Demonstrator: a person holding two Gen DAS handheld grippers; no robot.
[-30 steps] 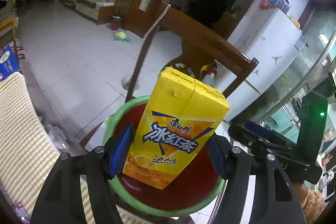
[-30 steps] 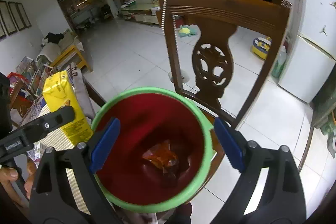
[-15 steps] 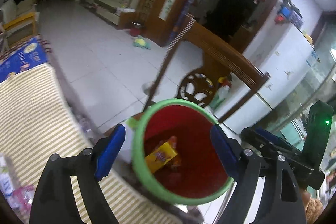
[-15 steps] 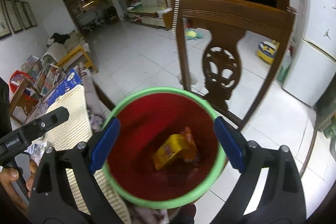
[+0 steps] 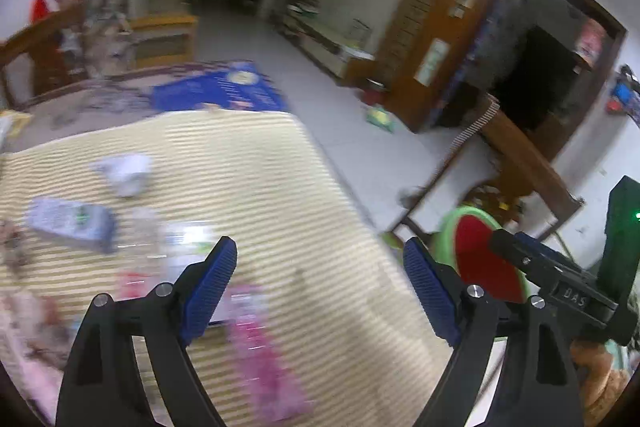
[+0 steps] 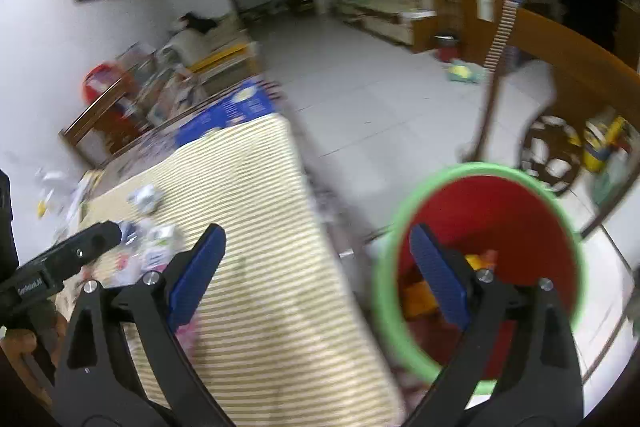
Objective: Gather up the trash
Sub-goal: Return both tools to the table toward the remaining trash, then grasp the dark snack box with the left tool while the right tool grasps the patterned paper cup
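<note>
Task judged partly done: a yellow drink carton is seen w/ other bits inside the green-rimmed red bin beside the striped surface, both left hand-held gripper & right hand-held gripper are released & empty, left jaws just widened, while pink wrapper, crumpled paper & other litter are left uncollected.

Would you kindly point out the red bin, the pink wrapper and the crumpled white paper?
red bin (image 6: pixel 486 169), right wrist view, green rim.
pink wrapper (image 5: pixel 264 359), left wrist view, its middle.
crumpled white paper (image 5: pixel 126 173), left wrist view, its centre.
</note>
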